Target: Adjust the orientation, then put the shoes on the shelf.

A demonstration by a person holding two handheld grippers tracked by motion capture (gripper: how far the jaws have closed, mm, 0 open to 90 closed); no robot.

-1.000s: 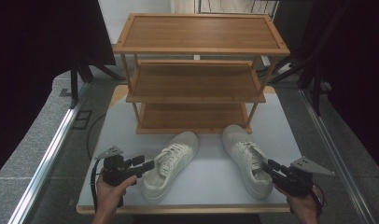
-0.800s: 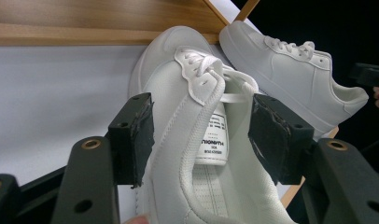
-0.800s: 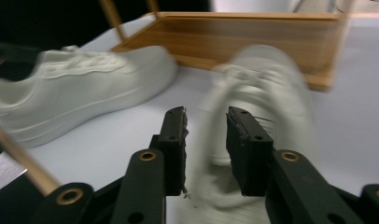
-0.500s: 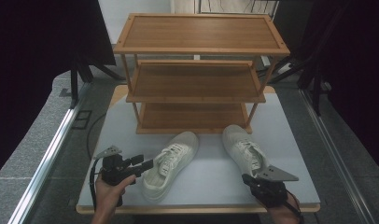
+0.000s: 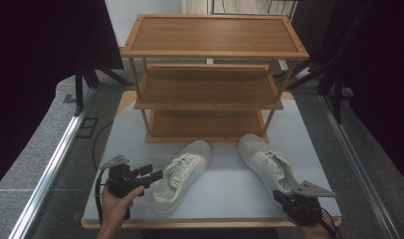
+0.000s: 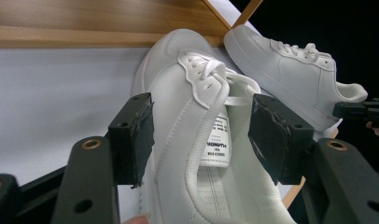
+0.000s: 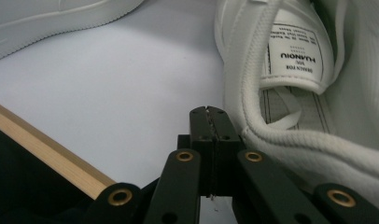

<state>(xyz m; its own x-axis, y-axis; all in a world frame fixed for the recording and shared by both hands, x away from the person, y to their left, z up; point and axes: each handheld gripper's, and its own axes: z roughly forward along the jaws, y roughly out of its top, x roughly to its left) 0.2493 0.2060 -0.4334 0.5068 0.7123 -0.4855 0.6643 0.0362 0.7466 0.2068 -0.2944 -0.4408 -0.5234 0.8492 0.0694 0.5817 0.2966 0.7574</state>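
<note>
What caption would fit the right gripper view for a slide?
Right gripper, jaws shut on nothing, beside the collar of a white sneaker on the pale table.

Two white low-top sneakers sit on the pale table, just in front of the wooden rack's bottom shelf. The left sneaker point(image 5: 181, 175) lies upright on its sole, toe angled up and to the right toward the rack, heel near the table's front edge; its laces run loose and the tongue shows a white label with dark print, open collar facing the near side. The right sneaker point(image 5: 267, 162) also rests on its sole, toe pointing up and to the left toward the rack, heel close to the front right edge. The two toes lean toward each other, near but apart, heels spread wide.
</note>
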